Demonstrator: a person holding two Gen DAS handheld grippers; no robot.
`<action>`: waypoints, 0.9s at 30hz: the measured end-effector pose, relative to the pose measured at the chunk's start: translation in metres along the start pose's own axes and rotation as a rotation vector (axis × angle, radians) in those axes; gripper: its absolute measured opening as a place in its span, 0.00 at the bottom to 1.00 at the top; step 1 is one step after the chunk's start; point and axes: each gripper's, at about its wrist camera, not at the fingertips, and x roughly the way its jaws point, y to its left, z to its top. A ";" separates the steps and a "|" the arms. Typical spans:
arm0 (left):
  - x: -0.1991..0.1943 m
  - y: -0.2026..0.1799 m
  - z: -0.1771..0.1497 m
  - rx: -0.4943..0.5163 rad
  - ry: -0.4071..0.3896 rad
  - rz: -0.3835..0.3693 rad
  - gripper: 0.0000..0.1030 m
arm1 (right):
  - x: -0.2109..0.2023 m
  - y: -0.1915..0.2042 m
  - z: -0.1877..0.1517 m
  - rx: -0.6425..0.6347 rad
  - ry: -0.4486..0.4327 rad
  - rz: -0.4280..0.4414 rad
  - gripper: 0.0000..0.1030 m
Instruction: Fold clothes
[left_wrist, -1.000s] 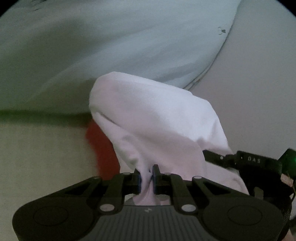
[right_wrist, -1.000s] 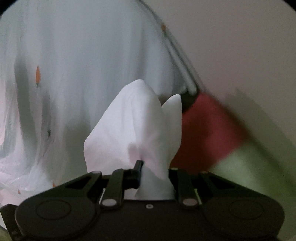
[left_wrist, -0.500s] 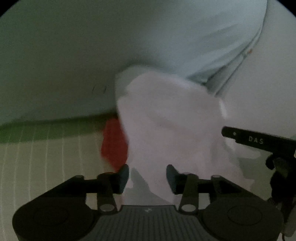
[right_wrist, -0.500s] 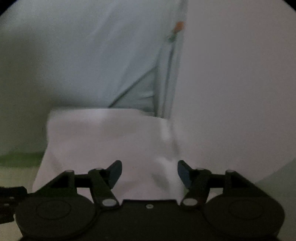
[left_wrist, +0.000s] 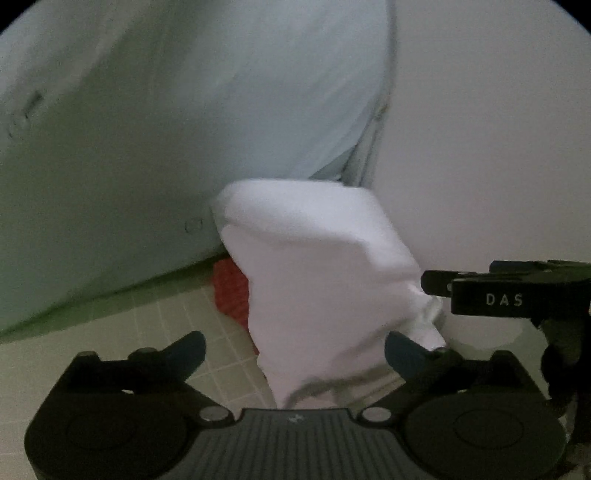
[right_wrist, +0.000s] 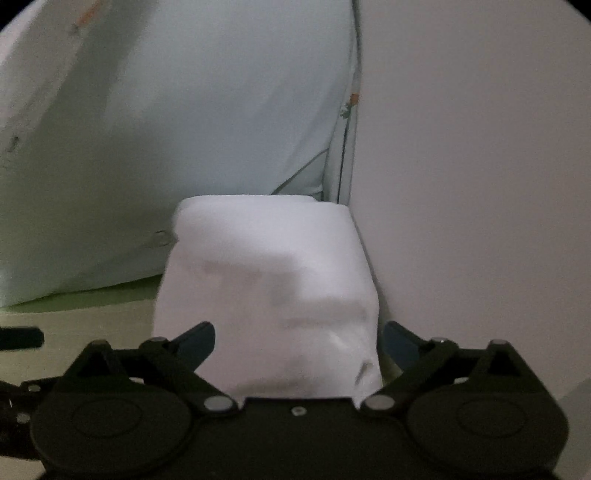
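A folded white garment (left_wrist: 317, 280) lies on the pale gridded surface, close in front of both cameras; it also shows in the right wrist view (right_wrist: 269, 295). My left gripper (left_wrist: 295, 350) is open, its fingers spread to either side of the cloth's near edge. My right gripper (right_wrist: 299, 339) is open too, with the cloth lying between its fingers. The right gripper's body, marked DAS (left_wrist: 506, 295), shows at the right of the left wrist view.
A large pale blue-white cloth or bag (left_wrist: 184, 110) stands behind the garment. A white wall (right_wrist: 480, 166) is on the right. A red item (left_wrist: 231, 291) lies under the garment's left edge on the green gridded mat (left_wrist: 110, 332).
Both grippers were shut on the white garment a second ago and have opened wide. The garment has dropped from a raised bunch onto the surface as a flat fold.
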 end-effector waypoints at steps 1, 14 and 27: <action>-0.008 -0.004 -0.004 0.010 -0.007 0.004 1.00 | -0.009 -0.001 -0.003 0.014 0.002 -0.003 0.96; -0.069 -0.032 -0.055 0.000 0.037 0.047 1.00 | -0.125 0.000 -0.093 0.084 0.083 -0.027 0.95; -0.084 -0.052 -0.065 -0.003 0.017 0.051 1.00 | -0.139 -0.009 -0.120 0.092 0.118 0.026 0.95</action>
